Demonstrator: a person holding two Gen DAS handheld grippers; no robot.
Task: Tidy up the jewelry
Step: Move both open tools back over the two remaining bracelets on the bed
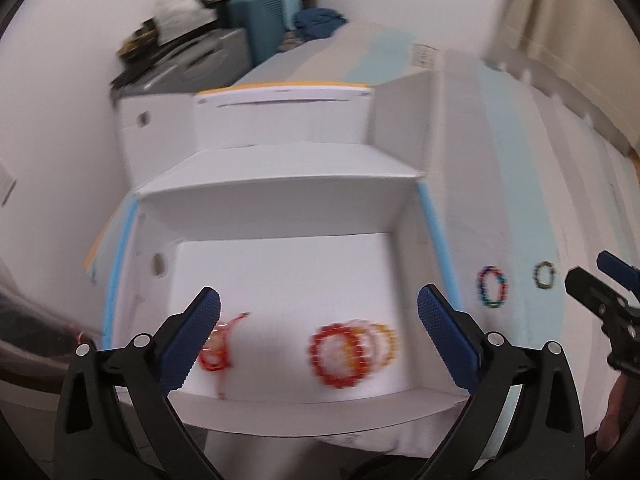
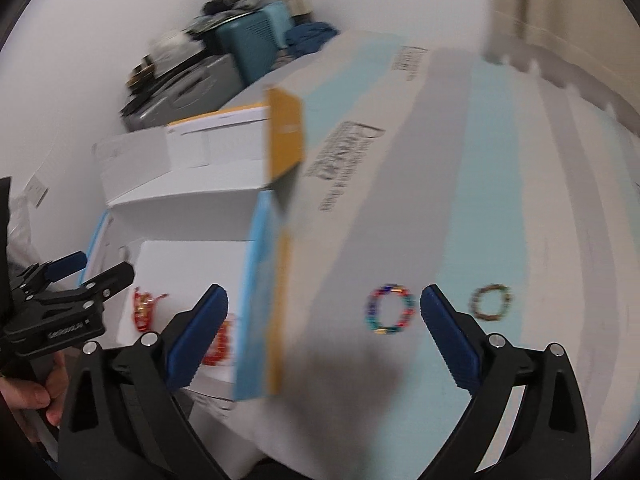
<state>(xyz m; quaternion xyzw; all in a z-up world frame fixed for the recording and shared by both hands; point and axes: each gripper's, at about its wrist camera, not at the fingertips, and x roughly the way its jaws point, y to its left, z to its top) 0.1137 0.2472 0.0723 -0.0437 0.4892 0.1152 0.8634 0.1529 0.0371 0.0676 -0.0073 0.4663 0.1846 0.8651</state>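
Observation:
An open white box (image 1: pixel 280 200) holds a red beaded bracelet (image 1: pixel 340 356), a paler orange-yellow one (image 1: pixel 386 344) overlapping it, and a red corded bracelet (image 1: pixel 218 350) at the left. My left gripper (image 1: pixel 320 328) is open and empty above the box floor. On the striped surface to the right lie a multicoloured bracelet (image 2: pixel 388 309) and a brown-green bracelet (image 2: pixel 491 302); they also show in the left wrist view (image 1: pixel 493 286), (image 1: pixel 544 275). My right gripper (image 2: pixel 322 320) is open and empty, just left of the multicoloured bracelet.
The box has blue side walls (image 2: pixel 256 292) and a yellow flap (image 2: pixel 285 140). The work surface is a large striped carton (image 2: pixel 488 200). A second white box (image 1: pixel 280 120) stands behind. Suitcases and clutter (image 1: pixel 224 44) sit against the far wall.

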